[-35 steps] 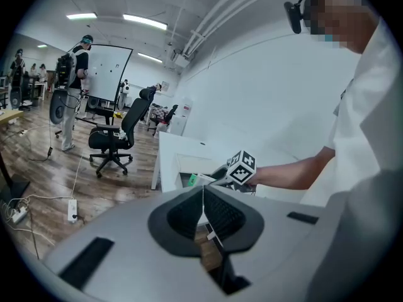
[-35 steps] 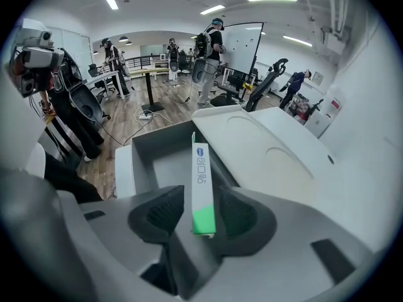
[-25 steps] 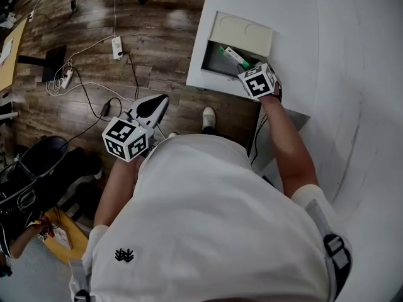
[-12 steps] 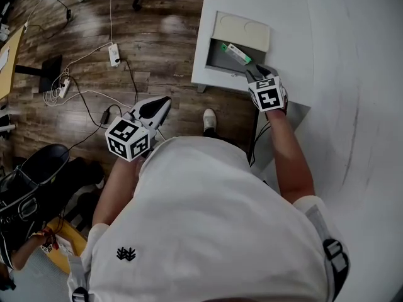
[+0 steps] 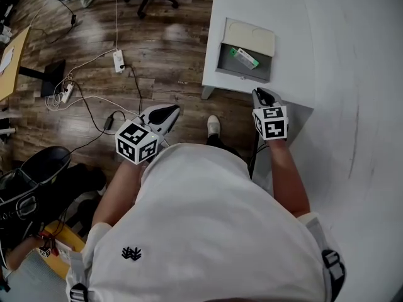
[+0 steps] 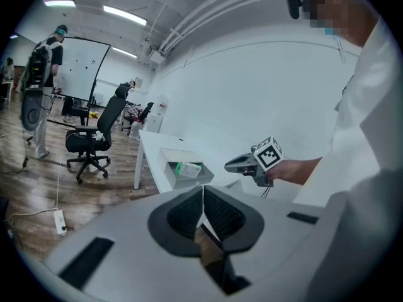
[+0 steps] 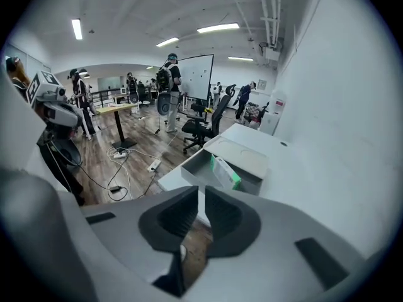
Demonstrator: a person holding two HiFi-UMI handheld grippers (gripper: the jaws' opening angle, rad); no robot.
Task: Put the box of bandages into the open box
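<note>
Green bandage pkt point(image 5: 244, 58) in box point(image 5: 242, 77) beyond empty, closing R gripper point(image 5: 259, 94).

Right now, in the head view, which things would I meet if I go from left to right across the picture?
Power strip → left gripper → shoe → box of bandages, lying in the open box → right gripper, its jaws closing with nothing between them.
</note>
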